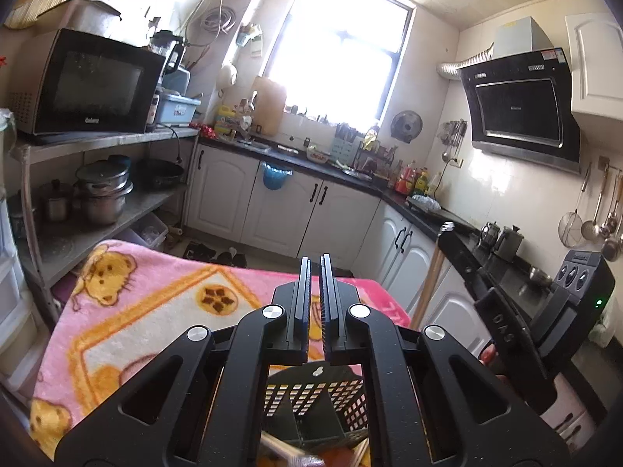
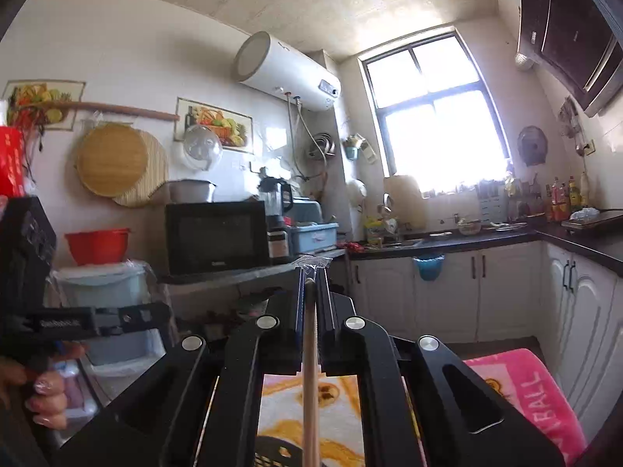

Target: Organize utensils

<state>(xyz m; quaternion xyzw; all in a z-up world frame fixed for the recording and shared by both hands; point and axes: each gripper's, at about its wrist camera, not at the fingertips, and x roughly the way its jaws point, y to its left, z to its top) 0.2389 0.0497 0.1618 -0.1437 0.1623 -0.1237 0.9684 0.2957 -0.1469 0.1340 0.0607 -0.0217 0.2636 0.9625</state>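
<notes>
A black perforated utensil basket (image 1: 315, 393) with dividers stands on the pink blanket-covered table (image 1: 155, 303), right under my left gripper (image 1: 315, 258). That gripper is shut, with nothing showing between its fingers. Blurred chopsticks (image 1: 280, 447) lie in the basket at the bottom edge. My right gripper (image 2: 310, 272) is shut on a wooden chopstick (image 2: 309, 350) that runs along its fingers, with a bit of clear plastic at the tip. In the left wrist view the right gripper (image 1: 447, 229) hovers to the right of the table, the chopstick (image 1: 428, 284) hanging from it. The basket rim (image 2: 272, 451) shows below the right gripper.
A shelf with a microwave (image 1: 89, 85) and pots (image 1: 101, 190) stands left of the table. White cabinets under a dark counter (image 1: 296, 155) run along the far wall and right side, with a stove (image 1: 506, 272). A person's hand (image 2: 43, 401) holds the left gripper's handle.
</notes>
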